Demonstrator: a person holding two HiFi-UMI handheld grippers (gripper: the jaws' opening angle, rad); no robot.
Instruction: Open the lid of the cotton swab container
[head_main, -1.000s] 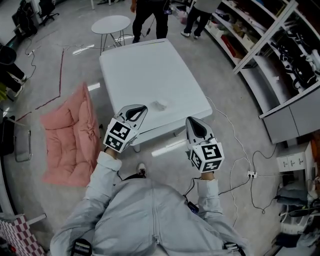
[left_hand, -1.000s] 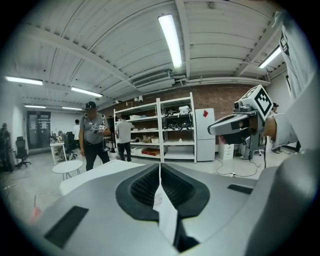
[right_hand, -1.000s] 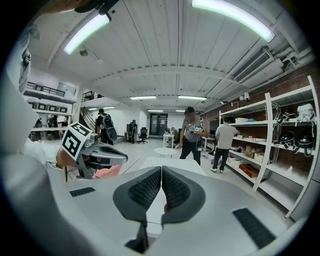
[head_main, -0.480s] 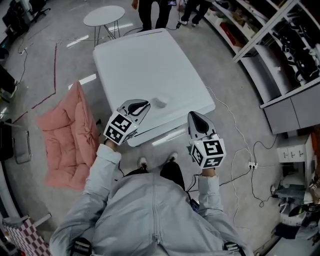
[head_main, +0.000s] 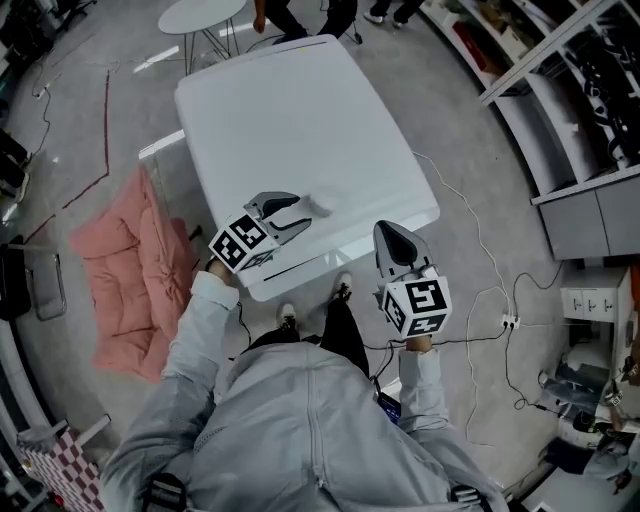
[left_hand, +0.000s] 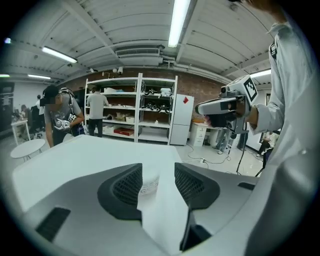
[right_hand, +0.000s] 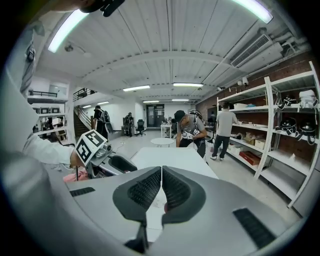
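White rectangular table (head_main: 300, 110), top bare apart from 1 item: cotton swab container (head_main: 320, 206), small, translucent, lid on, lying near the table's front edge on the person's side. Left gripper (head_main: 298, 211): held low over the front part of the table, pointing at the container; its 2 jaws have just been opening and now stand spread, gripping nothing. In the left gripper view the container (left_hand: 147, 184) shows through the gap between the jaws, just ahead of their tips, with neither pad pressing on it. Right gripper (head_main: 383, 229): off the table's front right corner, well apart from the container, its 2 jaws pressed together with nothing between them. Each gripper carries 1 cube with square markers, held in a hand from a light grey sleeve (head_main: 205, 330). Floor, left of the table: 1 pink cushion (head_main: 125, 270). Beyond the table's far end: 1 round white side table (head_main: 200, 14). Right side of the room: white shelving (head_main: 560, 60) and loose cables (head_main: 480, 250) on the floor. The gripper views show 2 people (left_hand: 57, 117) standing beyond the table's far end, by the shelves.
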